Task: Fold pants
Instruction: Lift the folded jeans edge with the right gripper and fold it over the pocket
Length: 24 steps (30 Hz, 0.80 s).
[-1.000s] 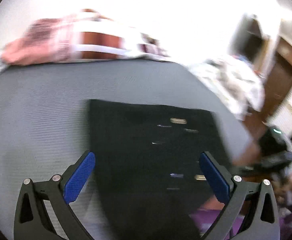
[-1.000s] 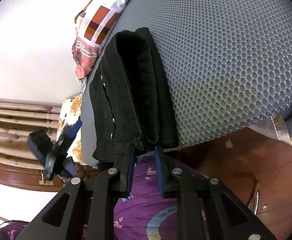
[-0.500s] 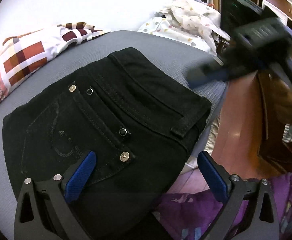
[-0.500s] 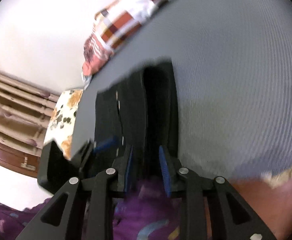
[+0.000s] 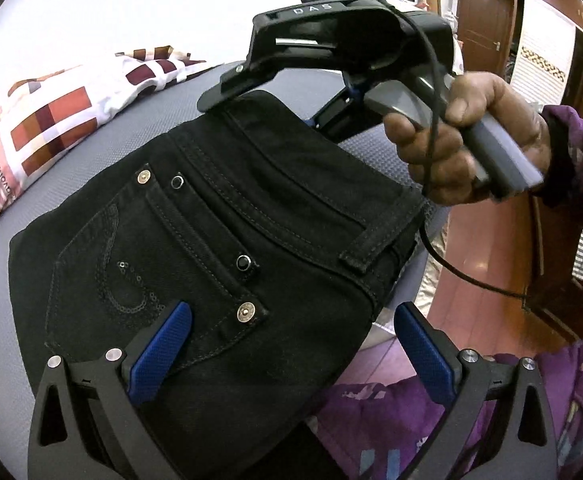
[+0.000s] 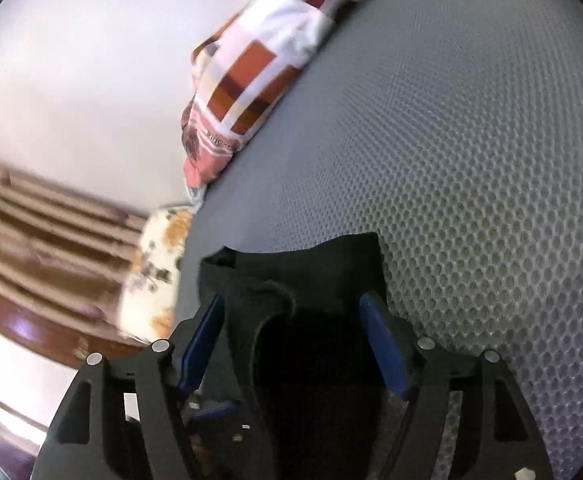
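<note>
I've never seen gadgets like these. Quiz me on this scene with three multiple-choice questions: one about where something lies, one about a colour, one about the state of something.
1. Where do the folded pants lie?
A. On the wooden floor
B. On the grey mesh bed surface
C. Over a chair back

2. What colour are the pads on the left gripper?
A. Blue
B. Red
C. Yellow

3. How does the left gripper stand?
A. Clamped on the checked pillow
C. Shut with nothing in it
B. Open, its fingers wide apart over the pants

Answers: 1 B, the black denim rests flat on the honeycomb-textured grey surface. 2 A, both pads show bright blue against the black frame. 3 B, the two pads stand far apart and neither pinches the cloth.
</note>
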Available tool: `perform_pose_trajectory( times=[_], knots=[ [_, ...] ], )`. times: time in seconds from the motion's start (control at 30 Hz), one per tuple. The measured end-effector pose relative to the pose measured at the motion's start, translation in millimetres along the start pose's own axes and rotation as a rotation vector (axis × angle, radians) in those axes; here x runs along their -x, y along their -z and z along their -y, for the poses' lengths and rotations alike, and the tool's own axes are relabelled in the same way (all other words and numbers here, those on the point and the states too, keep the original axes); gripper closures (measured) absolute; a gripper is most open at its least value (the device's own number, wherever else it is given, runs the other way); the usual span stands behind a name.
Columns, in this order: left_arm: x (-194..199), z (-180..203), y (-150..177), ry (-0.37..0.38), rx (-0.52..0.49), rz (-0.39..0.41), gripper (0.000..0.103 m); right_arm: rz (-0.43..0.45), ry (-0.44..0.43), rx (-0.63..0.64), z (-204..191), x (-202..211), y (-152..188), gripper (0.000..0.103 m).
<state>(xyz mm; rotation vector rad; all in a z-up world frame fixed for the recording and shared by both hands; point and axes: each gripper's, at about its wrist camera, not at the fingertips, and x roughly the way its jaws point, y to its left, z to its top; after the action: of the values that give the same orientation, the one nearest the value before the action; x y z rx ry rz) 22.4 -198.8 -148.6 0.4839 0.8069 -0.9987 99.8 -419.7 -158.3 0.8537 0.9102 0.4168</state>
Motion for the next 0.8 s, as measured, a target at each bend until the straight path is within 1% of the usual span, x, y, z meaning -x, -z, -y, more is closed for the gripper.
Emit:
perform_pose_trajectory(
  times=[0.03, 0.07, 0.17, 0.2, 0.27, 0.37, 0.43, 0.5, 0.53, 0.6, 0.63, 0.67, 0.73, 0.77, 0.8],
  knots=[
    [0, 1, 0, -0.002, 0.0, 0.0, 0.003, -0.005, 0.027, 0.031, -5, 1, 2, 0.05],
    [0, 1, 1, -0.004, 0.0, 0.002, 0.003, 0.0, 0.035, 0.043, -6, 3, 4, 0.057],
    [-1, 5, 1, -0.028, -0.012, 0.003, 0.003, 0.007, 0.04, 0.074, -14, 10, 8, 0.067],
    [-1, 7, 1, -0.035, -0.017, 0.001, 0.003, 0.013, 0.045, 0.084, -19, 11, 8, 0.068],
    [-2, 8, -1, -0.048, -0.025, -0.006, 0.003, 0.035, 0.028, 0.1, -29, 16, 8, 0.074],
    [-4, 2, -11, -0.021, -0.001, -0.01, 0.003, 0.071, 0.031, 0.153, -41, 24, 4, 0.076],
    [-8, -5, -18, 0.016, 0.036, -0.021, 0.003, 0.073, 0.047, 0.141, -31, 20, -2, 0.076],
    [-9, -9, -19, 0.036, 0.052, -0.022, 0.003, 0.046, 0.043, 0.069, -6, 11, -3, 0.079],
    [-9, -8, -18, 0.039, 0.049, -0.021, 0.003, 0.038, 0.02, 0.016, 10, 8, 0, 0.08],
    [-8, -5, -15, 0.026, 0.032, -0.02, 0.003, 0.032, -0.055, -0.051, 24, 7, 4, 0.08],
    [-9, -2, -14, 0.015, 0.018, -0.02, 0.003, 0.031, -0.061, -0.058, 25, 6, 4, 0.077],
    [-9, 1, -13, 0.002, 0.003, -0.022, 0.003, 0.029, -0.076, -0.07, 24, 7, 3, 0.07],
    [-10, 5, -14, -0.02, -0.016, -0.029, 0.003, 0.026, -0.125, -0.106, 24, 11, 4, 0.063],
    [-9, 6, -13, -0.021, -0.015, -0.03, 0.003, 0.029, -0.13, -0.115, 24, 14, 5, 0.058],
    [-7, 5, -14, -0.012, -0.007, -0.027, 0.003, 0.038, -0.129, -0.116, 22, 20, 8, 0.056]
  ],
)
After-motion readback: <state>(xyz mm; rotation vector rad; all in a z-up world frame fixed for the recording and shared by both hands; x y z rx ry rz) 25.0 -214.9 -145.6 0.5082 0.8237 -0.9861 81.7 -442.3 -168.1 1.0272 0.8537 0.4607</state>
